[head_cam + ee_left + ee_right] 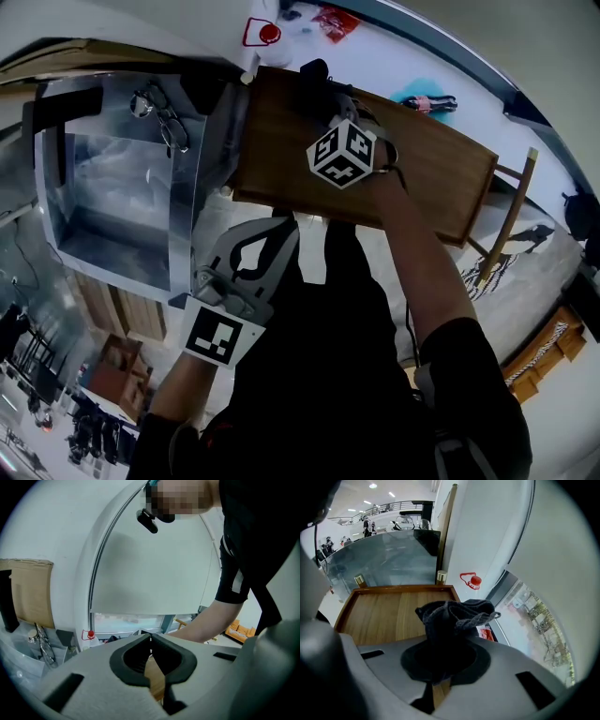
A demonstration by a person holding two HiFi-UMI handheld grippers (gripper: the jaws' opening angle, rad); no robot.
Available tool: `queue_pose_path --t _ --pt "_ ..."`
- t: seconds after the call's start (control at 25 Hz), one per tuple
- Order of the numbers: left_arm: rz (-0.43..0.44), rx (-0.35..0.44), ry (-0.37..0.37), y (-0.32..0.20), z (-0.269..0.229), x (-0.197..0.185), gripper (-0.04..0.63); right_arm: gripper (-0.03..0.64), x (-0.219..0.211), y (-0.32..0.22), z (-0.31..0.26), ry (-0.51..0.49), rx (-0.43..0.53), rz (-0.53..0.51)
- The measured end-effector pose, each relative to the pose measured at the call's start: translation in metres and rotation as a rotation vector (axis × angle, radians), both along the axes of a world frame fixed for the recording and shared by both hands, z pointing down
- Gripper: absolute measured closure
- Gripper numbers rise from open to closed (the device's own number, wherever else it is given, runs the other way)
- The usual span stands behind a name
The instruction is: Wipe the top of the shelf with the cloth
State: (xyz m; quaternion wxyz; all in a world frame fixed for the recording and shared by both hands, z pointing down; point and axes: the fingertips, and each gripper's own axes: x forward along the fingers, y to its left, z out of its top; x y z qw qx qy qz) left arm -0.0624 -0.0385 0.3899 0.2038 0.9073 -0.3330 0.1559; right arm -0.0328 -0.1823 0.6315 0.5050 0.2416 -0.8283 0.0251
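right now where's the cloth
The dark cloth is bunched in the right gripper, at the corner of the wooden shelf top nearest the red-capped bottle.

Left gripper [150, 638]: held low beside the torso, pointed forward, jaws closed tip to tip with nothing between. Right gripper [443, 637]: carried out ahead on a stretched bare forearm [427, 272], marker cube [341, 154] uppermost, jaws clamped on a bunched dark cloth [454, 613].

cloth [454, 616] base hidden in jaws, shelf [431, 159] part-covered
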Motion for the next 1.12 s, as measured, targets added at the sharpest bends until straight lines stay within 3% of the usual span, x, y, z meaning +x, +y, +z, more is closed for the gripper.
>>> queue_pose_path --t 1.12 --pt "0.216 0.025 -0.004 0.02 -0.009 0.158 0.569 0.589 0.222 0.036 0.004 0.042 -0.028 0.274"
